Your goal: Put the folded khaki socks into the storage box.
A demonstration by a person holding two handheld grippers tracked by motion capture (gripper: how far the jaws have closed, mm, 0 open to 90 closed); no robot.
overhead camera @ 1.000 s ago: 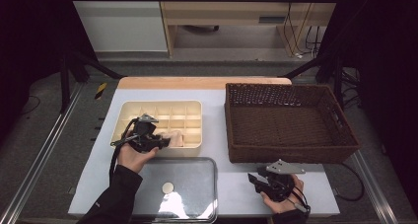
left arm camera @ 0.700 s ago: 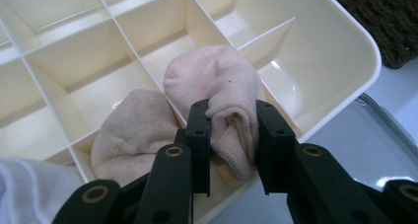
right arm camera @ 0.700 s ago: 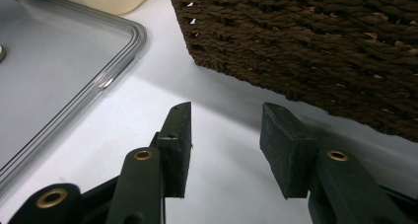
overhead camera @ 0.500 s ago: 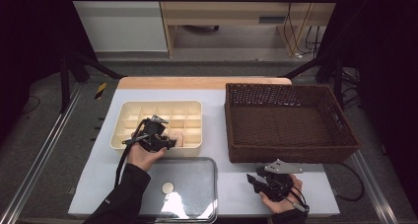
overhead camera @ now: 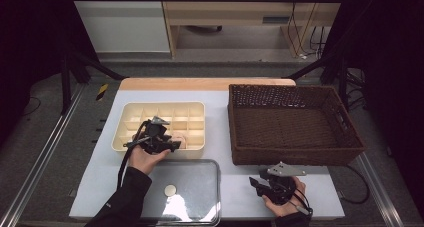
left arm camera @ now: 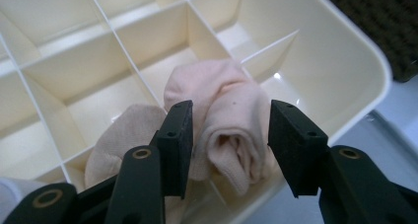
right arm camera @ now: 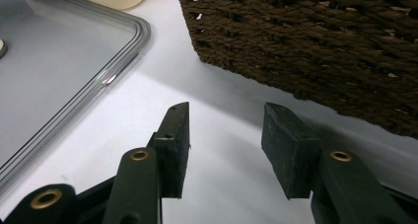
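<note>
I read the left tongs (left arm camera: 229,145) as just opened, pads clear of the rolled pale-pink sock (left arm camera: 226,130), which rests in a front compartment of the cream plastic divided tray (overhead camera: 197,107). I judge placement done, withdrawal remaining. The right tongs (right arm camera: 224,147) stand wide and empty over the white tabletop (right arm camera: 217,194).

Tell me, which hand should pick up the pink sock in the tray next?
Left. The left hand-held gripper already has its open jaws around the pink sock in the divided tray. The right hand-held gripper sits by the basket.

High view looks forward and down over the bench (overhead camera: 220,94); both gripper views sit close, sharing its divided tray (left arm camera: 340,61) and basket (right arm camera: 305,41).
</note>
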